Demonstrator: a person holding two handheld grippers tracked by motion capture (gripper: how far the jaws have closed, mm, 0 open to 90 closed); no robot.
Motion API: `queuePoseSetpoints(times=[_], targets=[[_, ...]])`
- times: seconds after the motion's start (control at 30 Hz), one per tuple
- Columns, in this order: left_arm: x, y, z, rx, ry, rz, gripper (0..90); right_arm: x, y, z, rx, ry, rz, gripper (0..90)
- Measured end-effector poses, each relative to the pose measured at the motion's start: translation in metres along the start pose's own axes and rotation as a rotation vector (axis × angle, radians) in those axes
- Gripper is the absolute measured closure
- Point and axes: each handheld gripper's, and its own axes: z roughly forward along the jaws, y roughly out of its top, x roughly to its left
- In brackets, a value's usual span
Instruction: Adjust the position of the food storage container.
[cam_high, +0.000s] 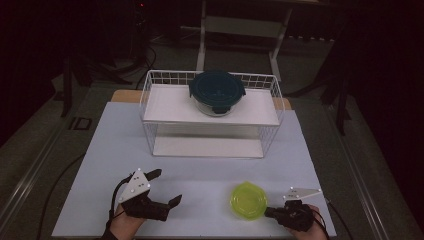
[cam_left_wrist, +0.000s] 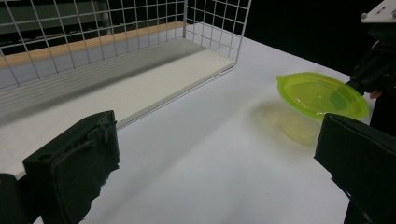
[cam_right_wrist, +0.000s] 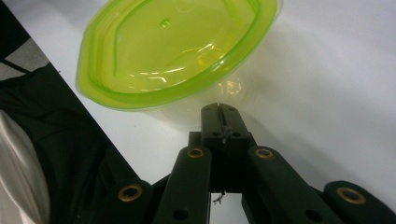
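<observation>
A translucent yellow-green lid hangs slightly tilted just above the white table, casting a shadow under it. My right gripper is shut on the lid's near rim; in the right gripper view the lid spreads out beyond the closed jaws. At the front left, my left gripper is open and holds nothing. Its view looks between its wide-apart jaws toward the lid and the right gripper. A round container with a dark teal lid stands on the rack's top shelf.
A white wire rack with two white shelves stands at the back middle of the table, its lower shelf open to the front. Cables trail from both grippers off the front edge. Dark floor and furniture legs lie beyond.
</observation>
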Motion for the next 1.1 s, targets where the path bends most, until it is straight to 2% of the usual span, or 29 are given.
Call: queuePoseSetpoints(times=[0.23,0.6,1.1], targets=[[0.001,0.000,-0.001,-0.002,0.002,0.000,0.0,0.002,-0.001,0.003,0.023,-0.017,-0.014,90.0],[0.001,0.000,0.000,0.003,0.002,-0.001,0.0,0.008,0.001,0.012,0.040,0.022,-0.016,90.0],[0.002,0.000,-0.001,-0.003,0.004,0.000,0.0,0.025,0.029,0.044,0.068,0.064,-0.082,90.0]])
